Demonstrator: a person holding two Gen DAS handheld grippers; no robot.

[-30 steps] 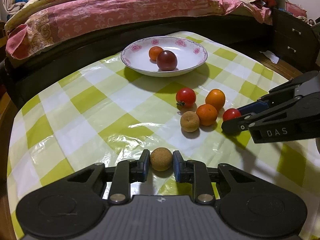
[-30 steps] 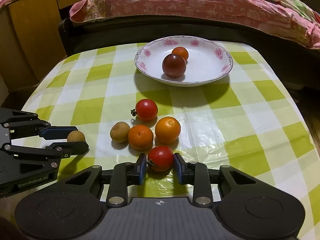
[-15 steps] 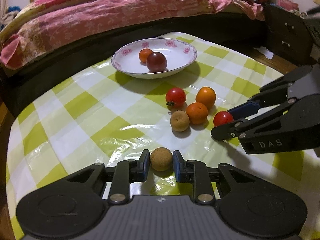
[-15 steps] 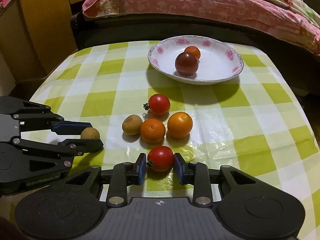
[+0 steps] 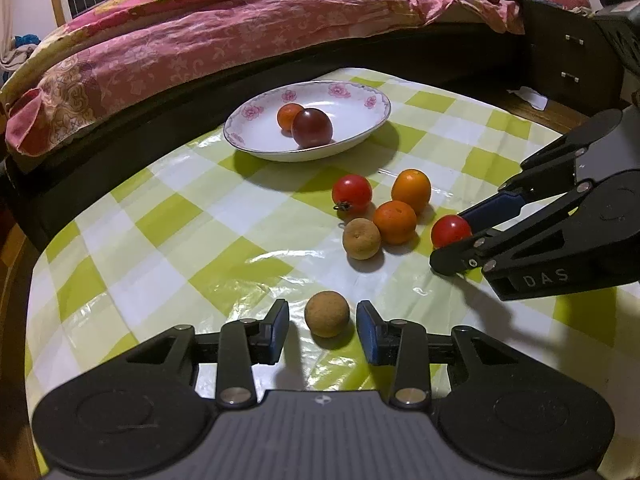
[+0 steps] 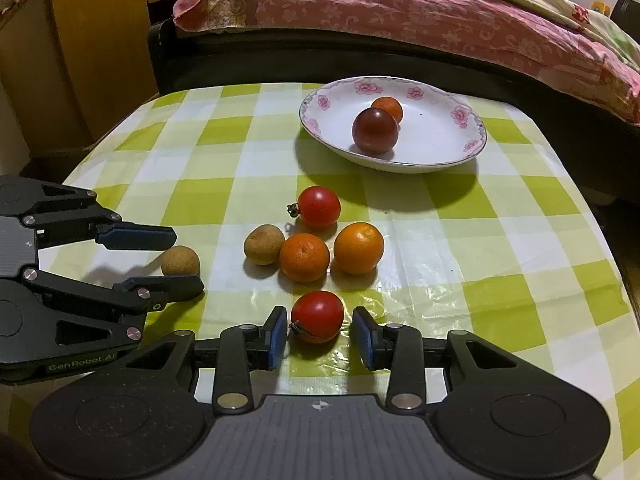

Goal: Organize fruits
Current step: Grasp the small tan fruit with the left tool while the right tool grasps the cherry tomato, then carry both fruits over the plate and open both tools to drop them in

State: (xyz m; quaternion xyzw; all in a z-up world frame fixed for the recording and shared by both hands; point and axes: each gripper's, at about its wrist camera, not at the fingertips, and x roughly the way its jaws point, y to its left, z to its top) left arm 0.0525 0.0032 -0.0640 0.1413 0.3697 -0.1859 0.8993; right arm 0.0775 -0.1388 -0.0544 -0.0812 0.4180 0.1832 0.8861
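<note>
Left wrist view shows, nearest the lens, the left gripper [image 5: 322, 326] with its jaws just opened a little; the brown round fruit [image 5: 327, 314] sits on the checked tablecloth [image 5: 160, 264] between the pads, with a gap on each side, so nothing is gripped. Right wrist view shows the same on the other side: the right gripper [image 6: 319, 336] has also just eased apart, and the near tomato [image 6: 317, 315] rests on the cloth between its pads, very close to the left pad, though I cannot be sure whether it still brushes it. A little farther out lies a loose cluster, another brown fruit [image 6: 264, 244] touching an orange [image 6: 305, 257], a second orange [image 6: 359, 247] just beside that, and a second tomato [image 6: 319, 206] behind them. Farther still, toward the far edge of the table, stands the flowered plate [image 6: 440, 148], holding only a dark red fruit [image 6: 375, 130] and a small orange [image 6: 387, 109] close behind it. Beyond that is a bed with a pink quilt [image 6: 400, 12]. By my reckoning the task is early: two fruits are on the plate, six remain on the cloth, and both fruits at the jaws are loose.
</note>
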